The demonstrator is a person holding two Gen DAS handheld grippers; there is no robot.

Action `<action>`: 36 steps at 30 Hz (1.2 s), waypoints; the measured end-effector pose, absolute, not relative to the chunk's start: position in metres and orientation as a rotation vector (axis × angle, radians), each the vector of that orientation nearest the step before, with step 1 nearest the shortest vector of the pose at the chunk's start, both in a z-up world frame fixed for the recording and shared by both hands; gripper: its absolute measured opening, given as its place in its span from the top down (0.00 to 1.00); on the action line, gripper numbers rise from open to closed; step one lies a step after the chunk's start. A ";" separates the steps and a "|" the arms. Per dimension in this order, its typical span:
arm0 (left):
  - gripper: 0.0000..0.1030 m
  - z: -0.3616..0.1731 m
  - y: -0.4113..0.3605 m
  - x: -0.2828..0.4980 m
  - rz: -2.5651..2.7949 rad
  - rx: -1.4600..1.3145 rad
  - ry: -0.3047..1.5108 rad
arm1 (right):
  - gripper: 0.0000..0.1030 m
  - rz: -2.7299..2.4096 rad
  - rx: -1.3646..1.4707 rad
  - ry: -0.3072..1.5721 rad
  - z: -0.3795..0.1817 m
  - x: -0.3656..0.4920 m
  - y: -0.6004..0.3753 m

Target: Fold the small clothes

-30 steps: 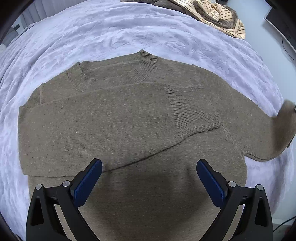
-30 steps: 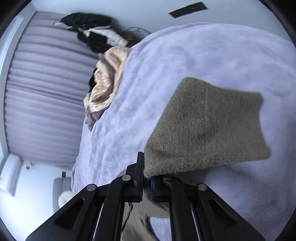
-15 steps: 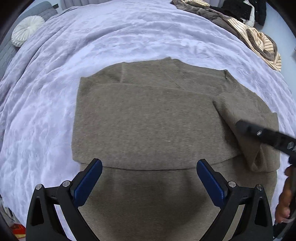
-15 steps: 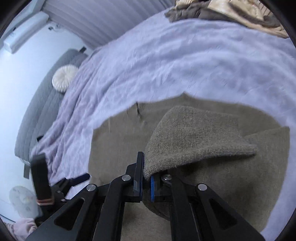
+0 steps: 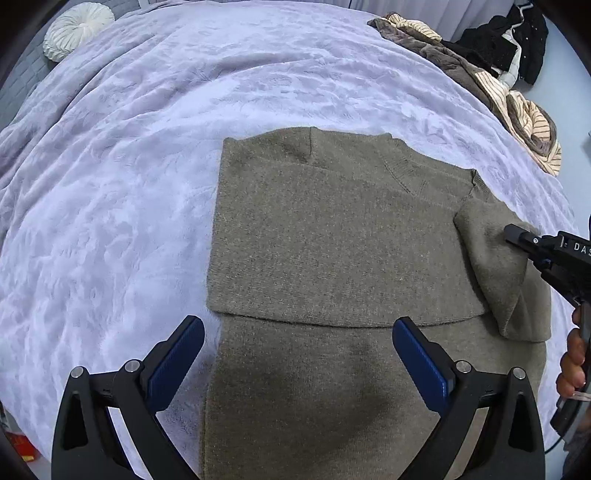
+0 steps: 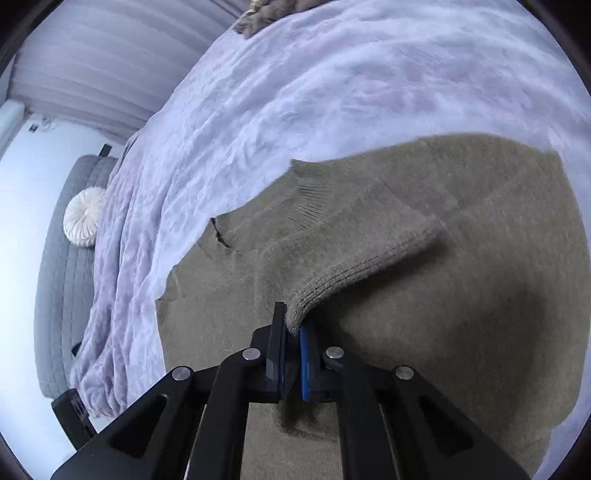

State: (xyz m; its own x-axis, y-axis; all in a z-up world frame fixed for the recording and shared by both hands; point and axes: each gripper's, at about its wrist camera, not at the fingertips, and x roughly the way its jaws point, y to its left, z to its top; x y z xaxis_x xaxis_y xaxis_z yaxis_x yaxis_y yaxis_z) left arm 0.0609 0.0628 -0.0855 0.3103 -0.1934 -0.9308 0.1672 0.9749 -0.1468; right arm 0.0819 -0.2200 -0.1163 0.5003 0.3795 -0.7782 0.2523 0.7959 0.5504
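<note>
An olive-brown knit sweater (image 5: 332,240) lies flat on the lilac bedspread (image 5: 147,147), its left sleeve folded across the chest. My left gripper (image 5: 299,354) is open and empty, hovering over the sweater's lower body. My right gripper (image 6: 293,332) is shut on the ribbed cuff of the right sleeve (image 6: 354,273) and holds it over the sweater's body. In the left wrist view the right gripper (image 5: 517,236) shows at the right edge with the sleeve (image 5: 495,266) folded inward.
A pile of striped and dark clothes (image 5: 509,92) lies at the bed's far right. A round white cushion (image 5: 74,29) rests on a grey sofa (image 6: 62,258) at the far left. Curtains (image 6: 110,62) hang behind the bed.
My right gripper has carried the right sleeve from out beside the sweater inward over its body. My left gripper's view has swung so the sweater sits more to the right.
</note>
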 end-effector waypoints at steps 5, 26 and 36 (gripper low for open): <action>0.01 -0.089 0.068 0.071 -0.297 -0.092 1.251 | 0.94 0.247 0.358 1.115 -0.107 0.090 -0.145; 0.93 -0.126 -0.005 0.125 -0.476 -0.269 1.414 | 0.58 0.068 0.867 1.197 -0.143 -0.037 -0.252; 0.93 -0.059 0.004 0.132 -0.529 -0.284 1.230 | 0.78 -0.191 1.321 0.885 -0.166 -0.090 -0.338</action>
State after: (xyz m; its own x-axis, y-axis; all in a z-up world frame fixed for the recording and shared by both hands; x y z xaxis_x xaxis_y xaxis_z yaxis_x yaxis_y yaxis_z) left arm 0.1325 0.0038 -0.0588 0.2350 -0.5280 -0.8161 0.2295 0.8460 -0.4813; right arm -0.0899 -0.3383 -0.1665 0.6705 0.3505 -0.6539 0.5893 0.2839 0.7564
